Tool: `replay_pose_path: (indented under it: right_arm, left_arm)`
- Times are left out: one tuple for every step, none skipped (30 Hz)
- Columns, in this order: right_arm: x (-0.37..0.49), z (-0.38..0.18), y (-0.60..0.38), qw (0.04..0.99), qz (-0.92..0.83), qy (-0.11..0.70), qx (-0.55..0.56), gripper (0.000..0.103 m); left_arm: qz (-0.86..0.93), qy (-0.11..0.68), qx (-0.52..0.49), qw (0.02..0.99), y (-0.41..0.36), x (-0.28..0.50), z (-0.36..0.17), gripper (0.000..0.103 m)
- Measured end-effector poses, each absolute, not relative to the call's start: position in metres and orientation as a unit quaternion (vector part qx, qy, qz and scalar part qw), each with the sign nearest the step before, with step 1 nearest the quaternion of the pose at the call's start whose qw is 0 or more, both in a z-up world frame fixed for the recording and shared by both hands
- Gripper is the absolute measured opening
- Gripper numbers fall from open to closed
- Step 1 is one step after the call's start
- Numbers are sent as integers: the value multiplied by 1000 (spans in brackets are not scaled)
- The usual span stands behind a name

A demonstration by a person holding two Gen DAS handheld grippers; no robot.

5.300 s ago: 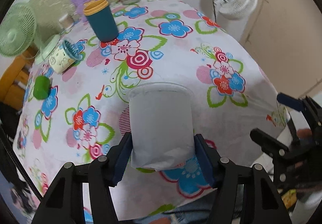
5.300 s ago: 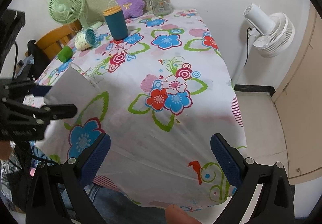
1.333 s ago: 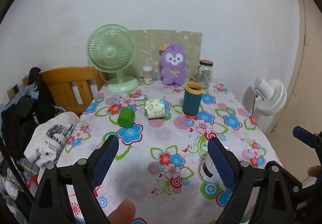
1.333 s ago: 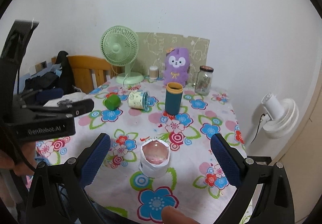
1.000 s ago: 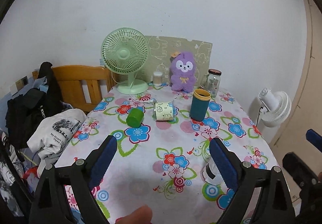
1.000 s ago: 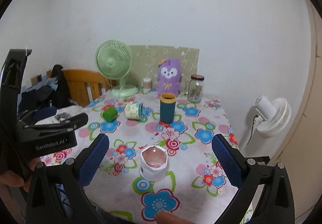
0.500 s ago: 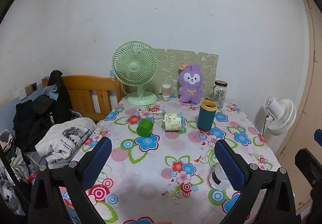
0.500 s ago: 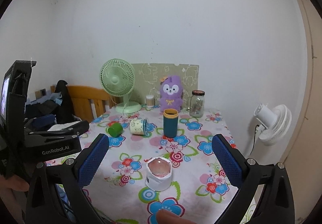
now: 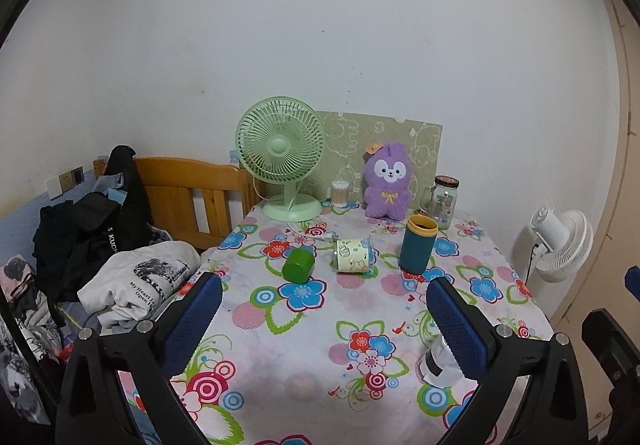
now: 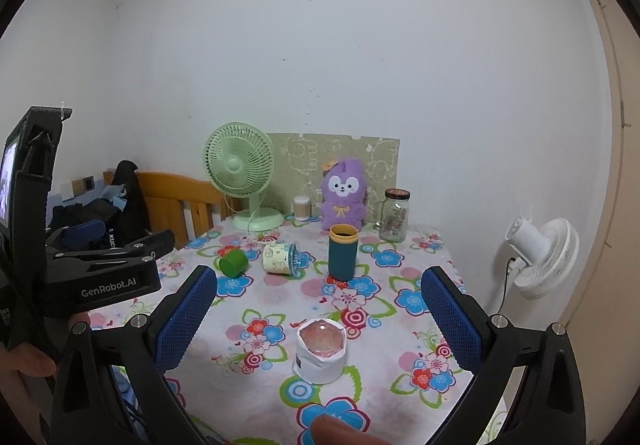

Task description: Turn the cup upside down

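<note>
White cup (image 10: 320,349) stands inverted, base up, near the table's (image 10: 404,329) front edge, untouched; left gripper (image 9: 325,321) and right gripper (image 10: 318,321) both spread wide, holding nothing.

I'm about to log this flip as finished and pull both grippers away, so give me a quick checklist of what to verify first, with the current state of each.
1. White cup stands on the table rather than lying on its side: ok.
2. Cup is inverted, base up: cannot tell; the top looks like a closed pinkish translucent surface, but it could be an opening.
3. Left gripper open and holding nothing: ok.
4. Right gripper open, apart from the cup: ok.
5. Cup clear of the table's front edge: ok, though fairly near it.
6. Teal tumbler upright: ok.
</note>
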State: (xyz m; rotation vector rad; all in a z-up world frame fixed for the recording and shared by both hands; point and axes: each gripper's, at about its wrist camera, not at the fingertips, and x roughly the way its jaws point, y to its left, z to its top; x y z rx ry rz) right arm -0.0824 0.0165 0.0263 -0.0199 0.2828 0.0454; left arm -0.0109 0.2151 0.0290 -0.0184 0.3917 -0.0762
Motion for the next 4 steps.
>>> replay_pose_path:
  right_arm:
    - [-82,26,16,990,23,141,-9,103]
    - [-82,26,16,990,24,142,-9,103]
    - [-82,26,16,990,24,142,-9,103]
    - [-82,26,16,990,24,141,-9,103]
  left_arm:
    - [-37,194,-9,980,215,-11,29,103]
    - [-36,194,-7,980,215,-11,29,103]
    - [-36,194,-6,980,215,-11,29,103]
    - [-37,195,-4,980,214,-12,29,103]
